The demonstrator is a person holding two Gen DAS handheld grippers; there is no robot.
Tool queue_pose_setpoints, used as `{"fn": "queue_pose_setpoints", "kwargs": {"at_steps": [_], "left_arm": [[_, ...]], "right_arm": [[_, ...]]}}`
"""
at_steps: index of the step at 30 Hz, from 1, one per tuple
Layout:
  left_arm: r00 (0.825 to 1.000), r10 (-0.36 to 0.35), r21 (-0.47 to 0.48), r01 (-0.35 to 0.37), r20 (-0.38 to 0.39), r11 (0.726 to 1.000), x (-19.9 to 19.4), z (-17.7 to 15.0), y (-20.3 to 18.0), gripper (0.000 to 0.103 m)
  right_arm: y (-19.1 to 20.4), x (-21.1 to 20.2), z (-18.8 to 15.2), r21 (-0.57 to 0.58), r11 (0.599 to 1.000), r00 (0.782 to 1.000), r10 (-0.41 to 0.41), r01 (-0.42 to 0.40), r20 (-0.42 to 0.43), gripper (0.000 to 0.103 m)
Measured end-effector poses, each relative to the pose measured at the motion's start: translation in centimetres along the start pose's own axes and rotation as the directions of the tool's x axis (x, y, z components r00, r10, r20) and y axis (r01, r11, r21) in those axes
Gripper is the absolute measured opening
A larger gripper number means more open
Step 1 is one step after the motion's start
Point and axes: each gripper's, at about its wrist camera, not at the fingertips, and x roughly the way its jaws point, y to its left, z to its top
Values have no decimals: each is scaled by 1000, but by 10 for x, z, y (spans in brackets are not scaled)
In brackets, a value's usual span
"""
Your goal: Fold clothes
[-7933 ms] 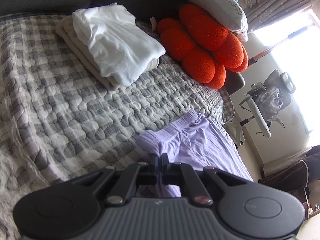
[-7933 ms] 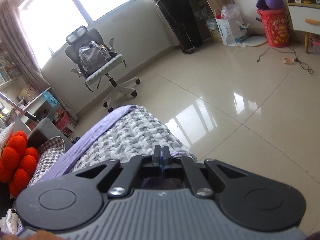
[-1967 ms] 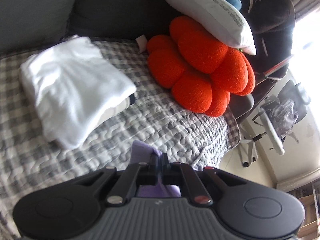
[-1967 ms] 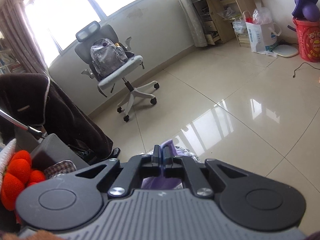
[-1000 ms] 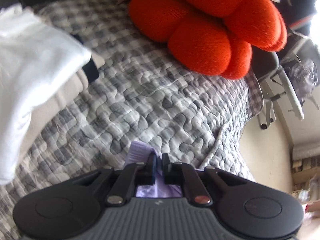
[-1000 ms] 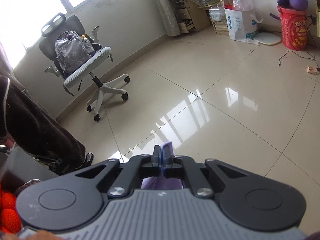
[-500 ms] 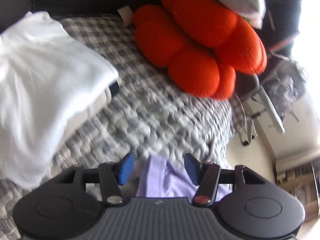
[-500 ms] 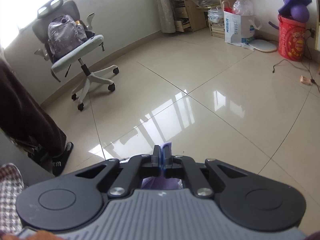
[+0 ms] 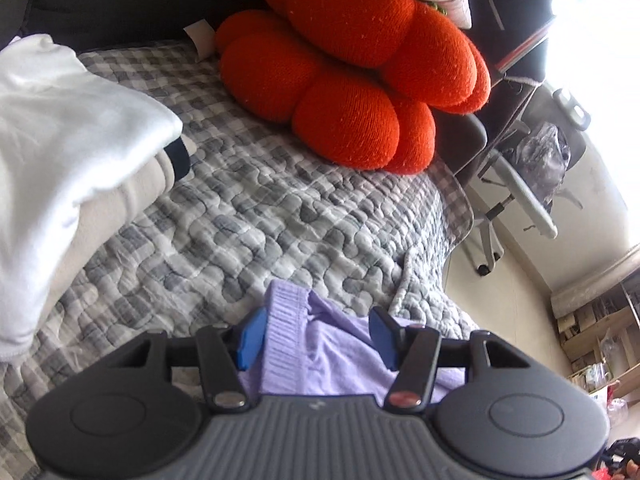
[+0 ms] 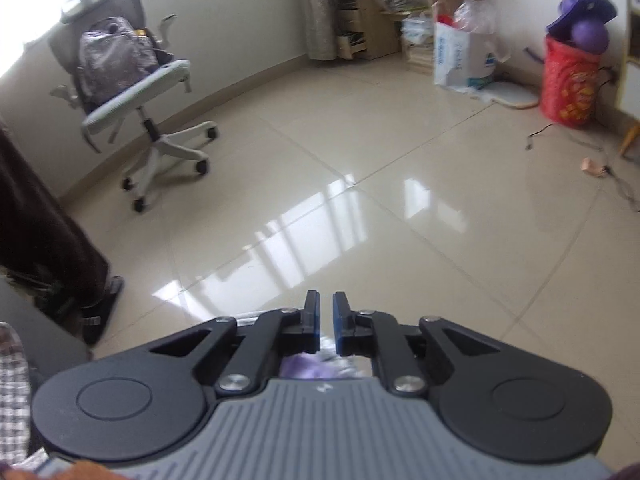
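In the left wrist view a lilac garment (image 9: pixel 328 352) with a ribbed waistband lies on the grey checked quilt (image 9: pixel 280 208) near its right edge. My left gripper (image 9: pixel 316 336) is open. Its blue pads (image 9: pixel 250 338) stand either side of the waistband without pressing it. My right gripper (image 10: pixel 326 316) hangs over the tiled floor (image 10: pixel 400 208) and its jaws are opening, with a narrow gap between the pads. No cloth shows between its fingertips. A blurred bit of the lilac garment (image 10: pixel 304 366) shows below, behind the fingers.
A folded stack, white on beige (image 9: pixel 60 120), sits at the left of the quilt. An orange flower cushion (image 9: pixel 352 80) lies at its head. An office chair (image 10: pixel 136 92) with a backpack, a person's dark trouser leg (image 10: pixel 40 220), a white bag (image 10: pixel 460 56) and a red bucket (image 10: pixel 568 80) stand on the floor.
The left jaws have gone from shut on the lilac waistband to wide apart, and the cloth has settled on the quilt. The right jaws have begun to part, and the lilac tip between them has dropped.
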Motion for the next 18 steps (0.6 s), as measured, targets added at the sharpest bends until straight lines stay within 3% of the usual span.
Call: {"fn": "queue_pose_setpoints", "kwargs": {"at_steps": [3, 4, 6, 7, 9, 12, 15, 16, 18], "left_arm": [[1000, -5, 18, 4, 28, 1000, -5, -1, 1, 58], [1000, -6, 26, 5, 31, 1000, -6, 0, 1, 58], [999, -18, 36, 17, 37, 999, -8, -1, 2, 58], [999, -23, 38, 22, 40, 999, -9, -2, 2, 58], [999, -34, 43, 32, 42, 999, -9, -4, 2, 58], [998, -43, 65, 40, 39, 997, -11, -10, 2, 58], [997, -69, 79, 66, 37, 995, -18, -16, 7, 58], [996, -84, 81, 81, 36, 993, -20, -18, 10, 58], [994, -107, 88, 104, 35, 991, -26, -20, 15, 58]], "right_arm": [[13, -13, -13, -177, 977, 992, 127, -120, 27, 15], [23, -18, -19, -261, 951, 984, 179, -167, 24, 18], [48, -33, -37, -445, 867, 965, 262, -225, 22, 35], [61, -41, -46, -534, 809, 954, 300, -245, 17, 40], [88, -58, -68, -684, 675, 924, 382, -275, 5, 40], [125, -82, -101, -824, 445, 856, 509, -350, -88, 40], [154, -97, -132, -894, 200, 787, 576, -400, -223, 40], [163, -98, -140, -899, 139, 768, 584, -415, -264, 40], [179, -99, -153, -895, 54, 739, 587, -444, -331, 40]]}}
